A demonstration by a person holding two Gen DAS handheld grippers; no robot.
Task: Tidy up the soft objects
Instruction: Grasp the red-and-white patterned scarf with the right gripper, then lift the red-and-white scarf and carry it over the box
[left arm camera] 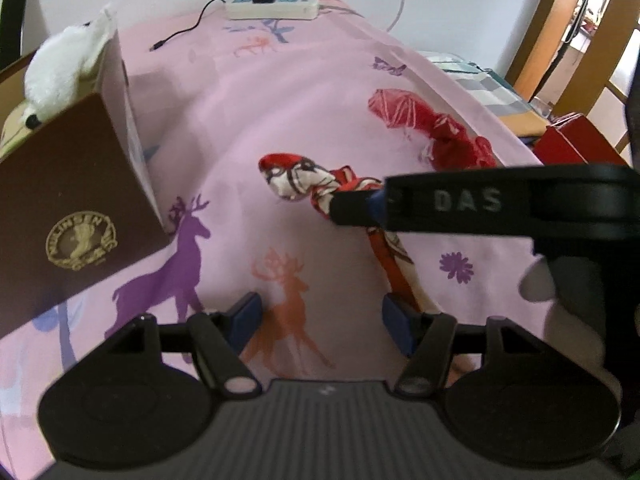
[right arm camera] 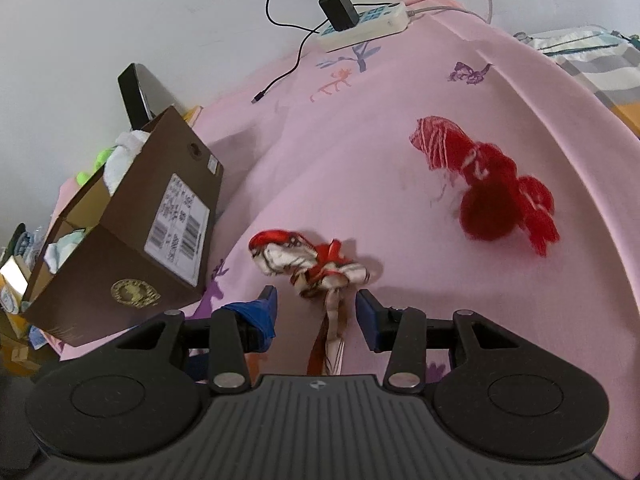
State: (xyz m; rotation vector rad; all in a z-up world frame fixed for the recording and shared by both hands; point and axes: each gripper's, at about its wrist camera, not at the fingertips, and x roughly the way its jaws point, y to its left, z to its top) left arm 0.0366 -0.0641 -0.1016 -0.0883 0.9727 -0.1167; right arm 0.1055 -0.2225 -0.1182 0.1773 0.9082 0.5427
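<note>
You had the right gripper spread around the knotted patterned scarf on the pink table, not yet pinching. Your left gripper stood apart, empty. Next, close on the knot and carry it to the brown box.

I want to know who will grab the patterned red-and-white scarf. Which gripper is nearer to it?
Right. The right gripper has its open jaws on either side of the patterned scarf tail. The left gripper hangs back, jaws open over bare pink cloth, the tail beside one jaw.
</note>
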